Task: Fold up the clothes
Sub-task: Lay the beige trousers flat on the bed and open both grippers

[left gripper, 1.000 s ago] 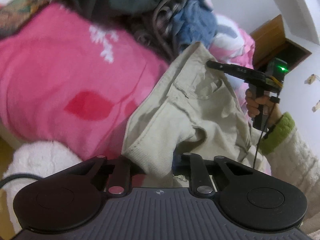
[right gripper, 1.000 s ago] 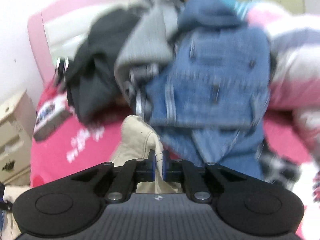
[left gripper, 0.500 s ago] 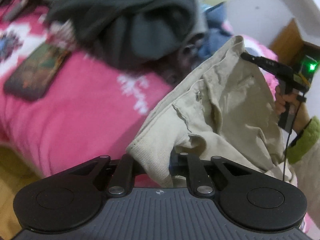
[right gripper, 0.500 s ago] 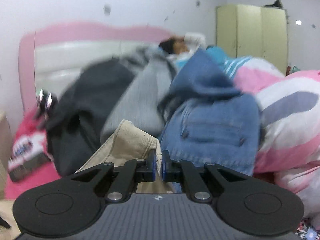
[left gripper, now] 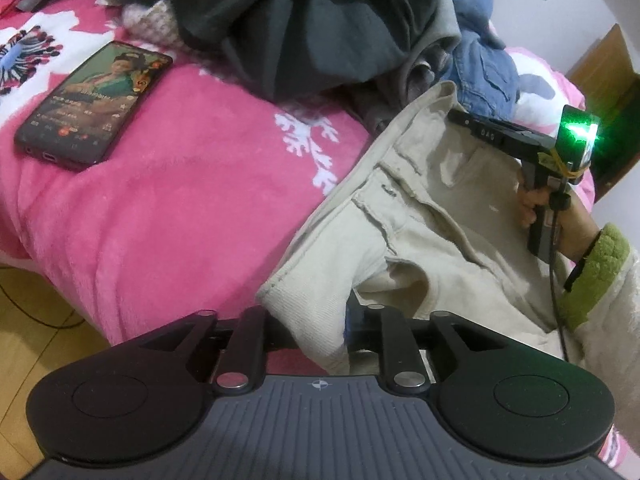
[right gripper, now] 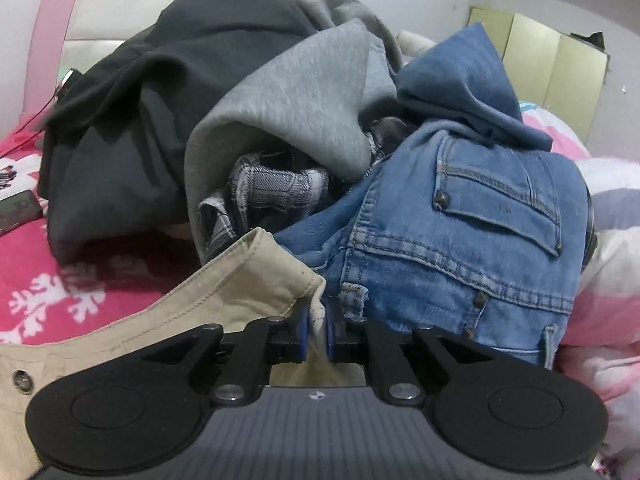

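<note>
Trousers, beige cotton, with a buttoned waistband [left gripper: 420,216], held stretched between both grippers above the near right part of the pink fleece bed cover with white snowflake print [left gripper: 180,184]. Left gripper [left gripper: 320,326]: jaws closed on a ribbed corner of the beige cloth at the near end. Right gripper [right gripper: 316,330]: blue-padded jaws nearly together, pinching the waistband edge at the far end; in the left wrist view it shows as a black pistol-grip tool with a green light, held by a hand [left gripper: 536,204] in a green-cuffed fleecy sleeve. Beyond the trousers lies a heap: blue denim jeans [right gripper: 480,224], grey sweatshirt [right gripper: 296,92], dark charcoal garment [right gripper: 160,92], checked cloth [right gripper: 264,196]. Black smartphone with lit screen [left gripper: 96,100] lies flat on the cover, far left, well apart from the trousers.
</note>
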A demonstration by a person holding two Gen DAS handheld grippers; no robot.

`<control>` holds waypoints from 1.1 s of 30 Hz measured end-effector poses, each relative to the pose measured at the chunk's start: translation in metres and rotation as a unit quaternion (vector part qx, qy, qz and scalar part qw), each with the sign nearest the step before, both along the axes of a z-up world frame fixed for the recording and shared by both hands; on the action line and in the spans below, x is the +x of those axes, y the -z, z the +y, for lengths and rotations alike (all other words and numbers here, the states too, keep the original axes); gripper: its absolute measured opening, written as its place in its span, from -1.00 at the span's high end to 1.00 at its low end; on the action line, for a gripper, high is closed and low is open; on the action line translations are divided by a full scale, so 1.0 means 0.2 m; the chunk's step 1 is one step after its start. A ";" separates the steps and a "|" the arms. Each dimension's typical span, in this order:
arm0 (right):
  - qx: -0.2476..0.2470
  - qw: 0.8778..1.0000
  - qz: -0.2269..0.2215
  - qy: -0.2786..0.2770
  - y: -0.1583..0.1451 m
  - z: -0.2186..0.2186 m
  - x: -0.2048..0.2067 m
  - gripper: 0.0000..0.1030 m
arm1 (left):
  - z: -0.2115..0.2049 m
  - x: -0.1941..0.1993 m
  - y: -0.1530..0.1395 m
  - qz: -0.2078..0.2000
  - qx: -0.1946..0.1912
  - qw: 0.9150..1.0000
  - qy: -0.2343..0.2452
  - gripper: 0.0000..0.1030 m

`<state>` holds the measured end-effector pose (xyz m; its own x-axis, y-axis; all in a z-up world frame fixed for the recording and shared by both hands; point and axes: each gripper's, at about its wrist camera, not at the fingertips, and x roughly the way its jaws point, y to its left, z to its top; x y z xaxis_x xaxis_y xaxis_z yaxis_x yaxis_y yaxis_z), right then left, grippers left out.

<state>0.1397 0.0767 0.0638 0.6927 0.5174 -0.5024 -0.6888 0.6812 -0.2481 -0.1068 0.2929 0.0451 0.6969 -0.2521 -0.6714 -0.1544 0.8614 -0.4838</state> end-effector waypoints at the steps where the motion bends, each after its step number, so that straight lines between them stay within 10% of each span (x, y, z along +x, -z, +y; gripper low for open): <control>1: 0.000 1.000 0.009 -0.001 -0.03 -0.01 0.00 0.47 | 0.00 -0.01 -0.01 0.001 0.000 1.000 -0.003 0.33; 8: 0.079 0.996 0.034 0.019 -0.28 -0.23 -0.15 -0.61 | 0.09 -0.16 -0.17 -0.022 0.009 0.999 -0.043 -0.08; 13: 0.159 0.983 0.081 0.042 -0.45 -0.50 -0.28 -0.61 | 0.23 -0.34 -0.39 -0.064 0.028 0.994 -0.082 -0.08; 21: 0.246 0.954 0.129 0.109 -0.62 -1.13 -0.62 -0.61 | 0.40 -0.45 -0.87 -0.149 0.172 0.964 -0.135 -0.09; 25: 0.307 0.921 0.141 0.195 -0.65 -1.54 -0.82 -0.61 | 0.33 -0.35 -1.02 -0.187 0.227 0.949 -0.115 -0.16; 33: 0.402 0.821 0.182 0.362 -0.41 -2.26 -1.18 -0.63 | -0.37 0.02 -0.69 -0.151 0.144 0.969 0.134 -0.37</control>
